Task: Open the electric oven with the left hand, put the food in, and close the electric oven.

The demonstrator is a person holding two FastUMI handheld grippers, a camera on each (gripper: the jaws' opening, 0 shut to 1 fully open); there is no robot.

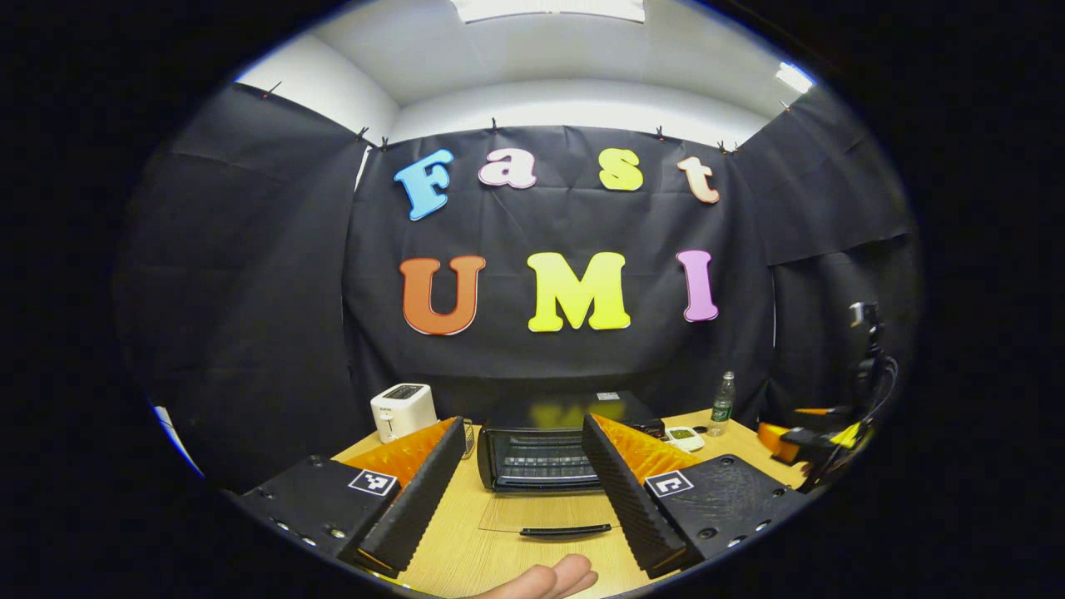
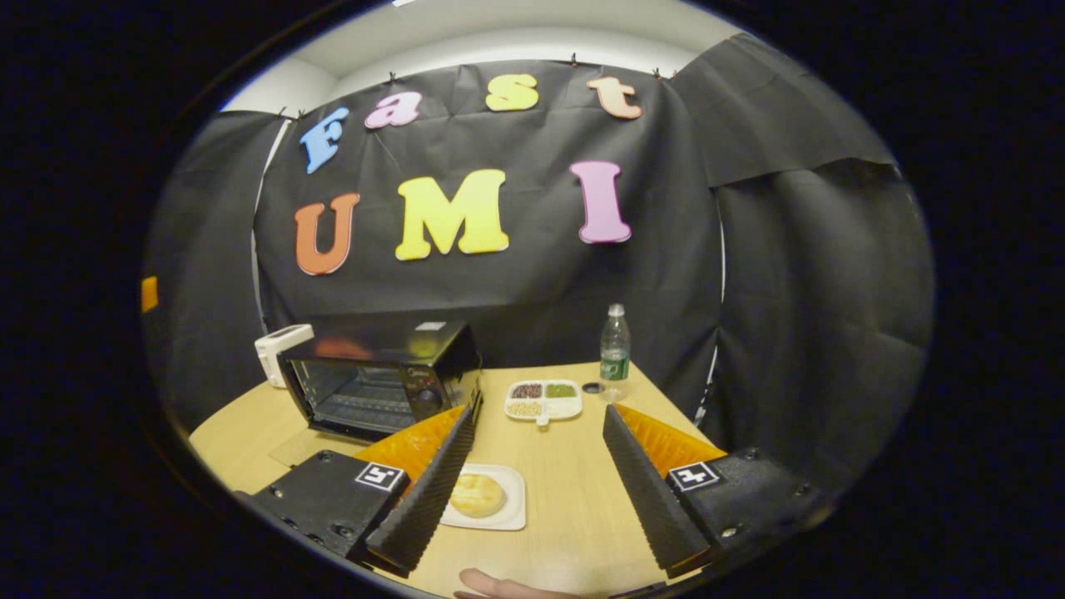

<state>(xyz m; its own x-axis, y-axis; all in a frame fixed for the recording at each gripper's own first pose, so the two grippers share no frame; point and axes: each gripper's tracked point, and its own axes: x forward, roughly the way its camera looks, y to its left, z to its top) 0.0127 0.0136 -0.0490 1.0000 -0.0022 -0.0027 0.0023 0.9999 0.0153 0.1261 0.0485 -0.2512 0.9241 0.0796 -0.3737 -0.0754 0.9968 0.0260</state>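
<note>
The black electric oven [image 1: 541, 457] stands on the wooden table with its glass door [image 1: 549, 512] folded down flat and its handle [image 1: 566, 529] toward me. My left gripper [image 1: 522, 433] is open in front of it, holding nothing. In the right gripper view the oven [image 2: 374, 387] is at the left, its rack bare. A round bread roll [image 2: 476, 495] lies on a white plate [image 2: 512, 491] just beside the left finger of my open right gripper [image 2: 542, 412], which holds nothing.
A white toaster [image 1: 402, 410] sits left of the oven. A divided dish [image 2: 543, 399] of beans and a water bottle [image 2: 615, 349] stand behind the plate. A person's fingertips [image 1: 549, 578] show at the bottom edge. Part of the other gripper [image 1: 803, 445] is at the far right.
</note>
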